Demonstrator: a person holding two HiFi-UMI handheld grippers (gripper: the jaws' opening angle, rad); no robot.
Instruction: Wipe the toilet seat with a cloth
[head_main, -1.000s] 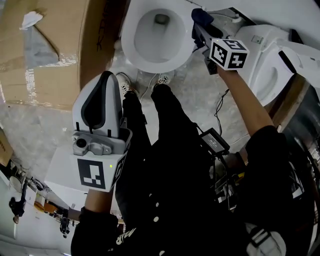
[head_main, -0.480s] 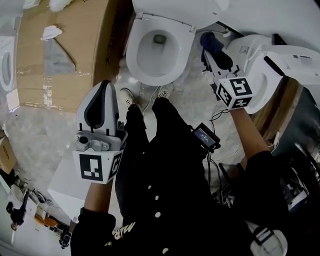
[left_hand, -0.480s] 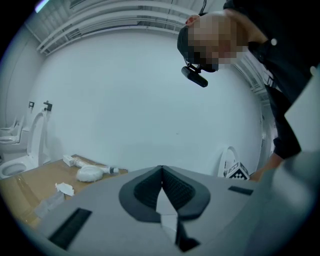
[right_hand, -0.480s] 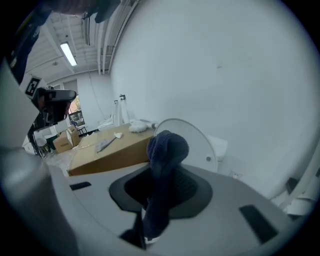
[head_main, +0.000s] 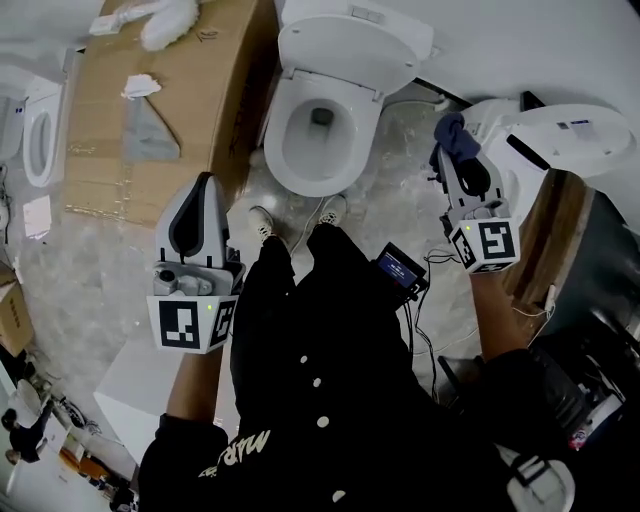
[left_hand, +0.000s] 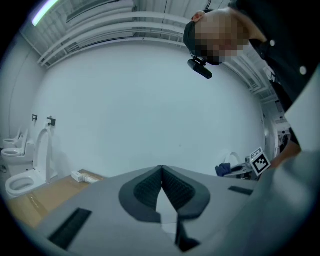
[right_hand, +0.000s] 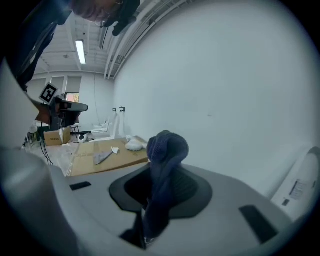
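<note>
A white toilet stands at the top of the head view, its seat down around the bowl and its lid raised. My right gripper hovers right of that toilet, clear of the seat, shut on a dark blue cloth. In the right gripper view the cloth bunches up from between the jaws. My left gripper is held lower left of the bowl, near the person's shoes. It is shut with nothing in it; its pads meet at the tips.
A second white toilet stands just right of the right gripper. Flat cardboard with scraps on it lies left of the bowl. The person's legs and shoes stand in front of the toilet. A small screen device hangs by cables.
The right gripper, cloth still in it, has drawn back from the toilet's right rim towards the second toilet. The head view has pulled back. The left gripper has barely moved.
</note>
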